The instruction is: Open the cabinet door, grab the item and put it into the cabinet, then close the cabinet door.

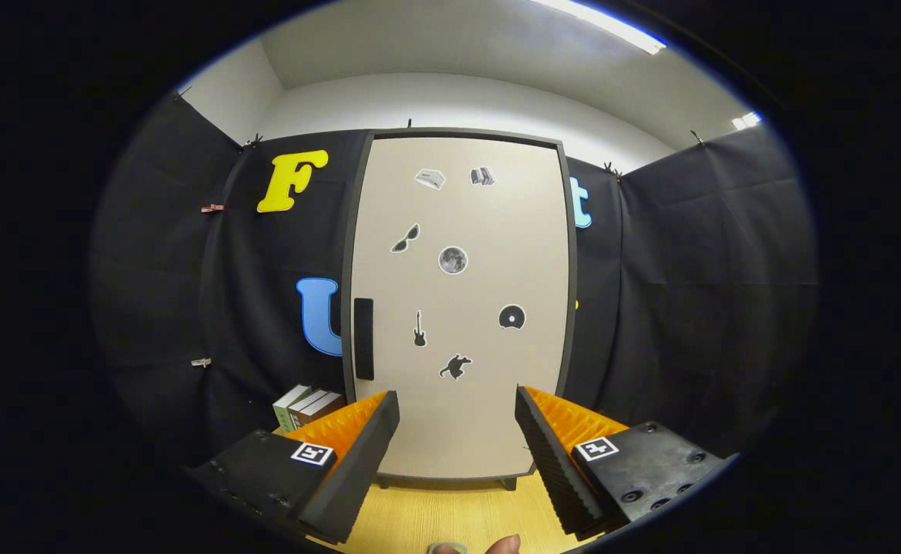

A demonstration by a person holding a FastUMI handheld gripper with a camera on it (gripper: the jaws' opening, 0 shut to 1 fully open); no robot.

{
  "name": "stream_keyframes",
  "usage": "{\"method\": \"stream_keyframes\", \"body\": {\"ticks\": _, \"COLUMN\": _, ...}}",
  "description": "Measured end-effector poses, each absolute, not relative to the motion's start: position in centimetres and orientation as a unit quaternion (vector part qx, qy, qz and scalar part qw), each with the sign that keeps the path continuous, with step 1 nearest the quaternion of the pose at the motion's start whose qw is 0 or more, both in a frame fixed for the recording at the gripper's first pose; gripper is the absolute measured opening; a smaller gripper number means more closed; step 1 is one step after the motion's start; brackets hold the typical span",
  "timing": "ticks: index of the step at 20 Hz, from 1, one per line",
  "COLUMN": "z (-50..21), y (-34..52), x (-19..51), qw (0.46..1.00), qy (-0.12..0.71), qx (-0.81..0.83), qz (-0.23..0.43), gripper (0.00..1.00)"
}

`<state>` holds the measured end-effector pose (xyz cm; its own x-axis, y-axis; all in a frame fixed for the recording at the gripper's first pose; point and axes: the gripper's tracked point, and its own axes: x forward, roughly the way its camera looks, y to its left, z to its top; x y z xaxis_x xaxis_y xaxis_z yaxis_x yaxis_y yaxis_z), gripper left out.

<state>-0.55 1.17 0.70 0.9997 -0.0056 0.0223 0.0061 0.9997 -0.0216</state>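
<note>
A tall beige cabinet (458, 308) with a dark frame stands straight ahead on a wooden tabletop (450, 515), its door shut. A black vertical handle (363, 338) sits on the door's left side at mid height, and small stickers dot the door. Several boxes (308, 408) lie to the cabinet's left, just beyond the left finger. My gripper (458, 404) is open, its fingers spread wide with nothing between them, a short way back from the lower part of the door.
Black cloth walls close in the booth on both sides and behind the cabinet. A person's fingertips (488, 546) show at the near table edge below the fingers.
</note>
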Motion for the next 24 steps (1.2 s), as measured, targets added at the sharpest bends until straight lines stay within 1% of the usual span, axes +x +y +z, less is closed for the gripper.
{"method": "stream_keyframes", "body": {"ticks": 11, "z": 1.5, "y": 5.0, "x": 1.6, "qw": 1.000, "qy": -0.015, "qx": 0.003, "qz": 0.011, "gripper": 0.98}}
{"method": "stream_keyframes", "body": {"ticks": 18, "z": 2.0, "y": 8.9, "x": 6.9, "qw": 0.999, "qy": -0.009, "qx": 0.027, "qz": 0.021, "gripper": 0.98}}
{"method": "stream_keyframes", "body": {"ticks": 24, "z": 1.1, "y": 11.0, "x": 12.0, "qw": 1.000, "qy": -0.012, "qx": 0.014, "qz": 0.012, "gripper": 0.98}}
